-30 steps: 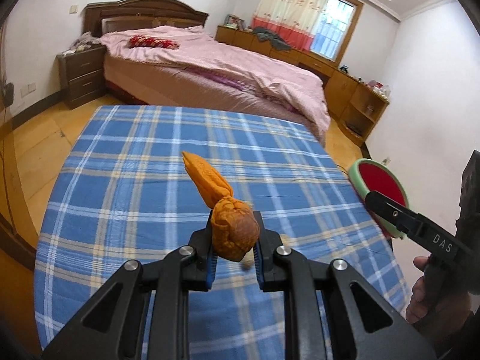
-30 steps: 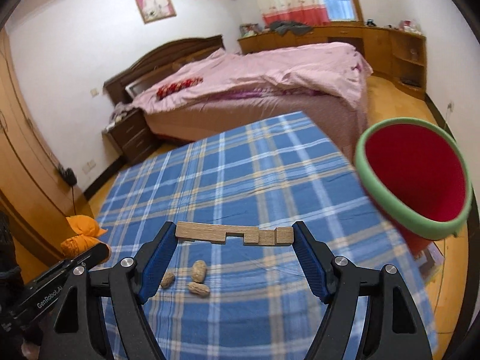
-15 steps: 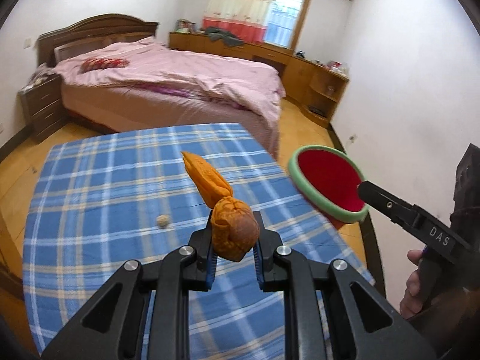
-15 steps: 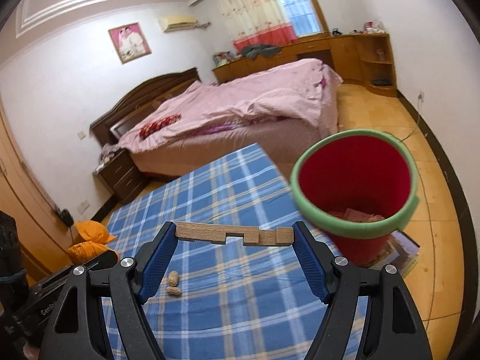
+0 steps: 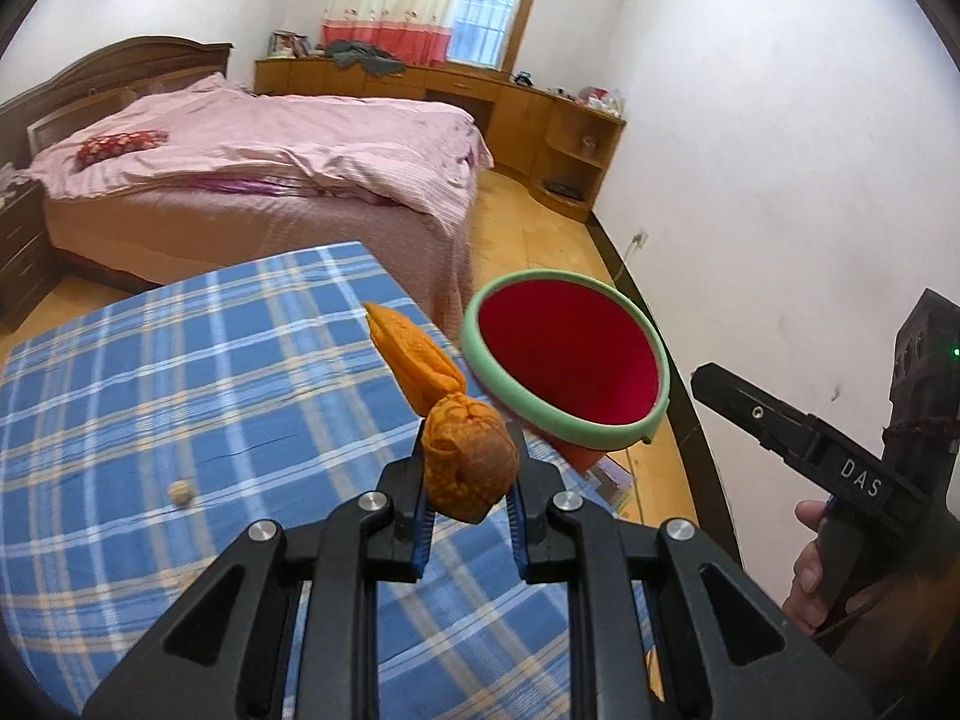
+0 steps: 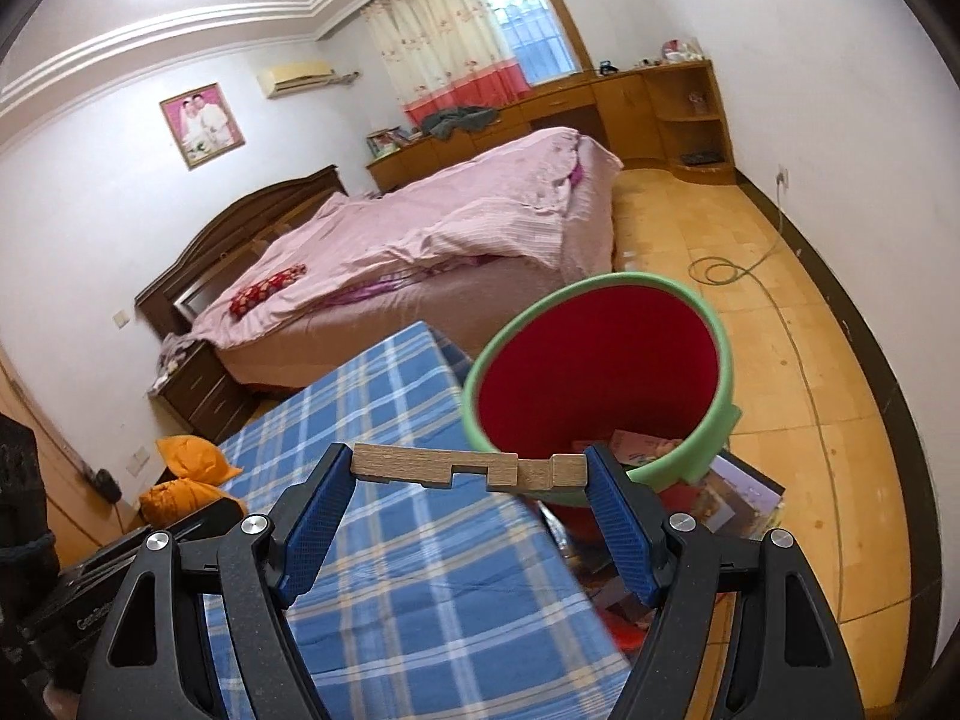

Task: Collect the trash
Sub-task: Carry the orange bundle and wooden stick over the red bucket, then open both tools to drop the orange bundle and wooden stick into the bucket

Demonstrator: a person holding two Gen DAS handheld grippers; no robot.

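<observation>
My left gripper (image 5: 469, 525) is shut on a crumpled orange peel (image 5: 462, 456), whose loose flap sticks up and away over the table's right edge. The same peel (image 6: 180, 477) shows at the left of the right wrist view. Held endwise between the blue pads of my right gripper (image 6: 469, 507) is a notched wooden strip (image 6: 468, 471), lying level just in front of the bin. The red bin with a green rim (image 5: 567, 354) (image 6: 600, 384) stands on the floor off the table's right side, with paper scraps in its bottom.
The table wears a blue checked cloth (image 5: 180, 396) (image 6: 408, 540); a peanut (image 5: 181, 492) lies on it at the left. Papers (image 6: 738, 498) lie on the floor by the bin. A pink bed (image 5: 270, 150) and wooden cabinets stand beyond. A hand (image 5: 810, 570) grips the right gripper's handle.
Both grippers swung right toward the bin with their loads still held. The bin now sits closer and nearer the centre in both views; the peanuts have slid left or out of view.
</observation>
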